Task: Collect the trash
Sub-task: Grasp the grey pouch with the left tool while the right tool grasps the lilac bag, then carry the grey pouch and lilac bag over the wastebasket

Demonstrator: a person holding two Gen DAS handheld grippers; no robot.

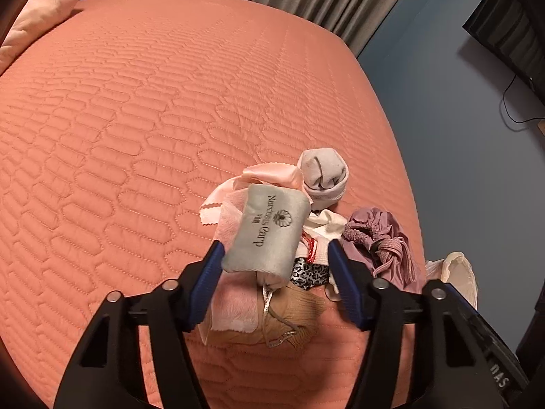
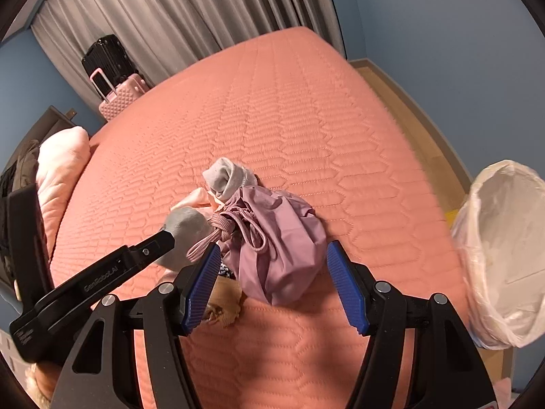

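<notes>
A pile of small items lies near the edge of the salmon quilted bed (image 1: pixel 136 119). A grey pouch (image 1: pixel 270 231) with printed lettering lies on top, between the spread fingers of my open left gripper (image 1: pixel 274 255). Around it are pink ribbon (image 1: pixel 269 173), a rolled grey sock (image 1: pixel 325 173), a leopard-print scrap (image 1: pixel 310 272), a tan cloth (image 1: pixel 289 317) and a mauve drawstring bag (image 1: pixel 381 238). My right gripper (image 2: pixel 274 259) is open with its fingers on either side of the mauve bag (image 2: pixel 282 248). The left gripper's finger (image 2: pixel 102 272) reaches in from the left.
A bin lined with a white plastic bag (image 2: pixel 504 245) stands by the bed's right edge, and its rim shows in the left wrist view (image 1: pixel 456 272). A pink pillow (image 2: pixel 61 167) lies at the left. A pink suitcase (image 2: pixel 119 99) stands by grey curtains (image 2: pixel 153 17).
</notes>
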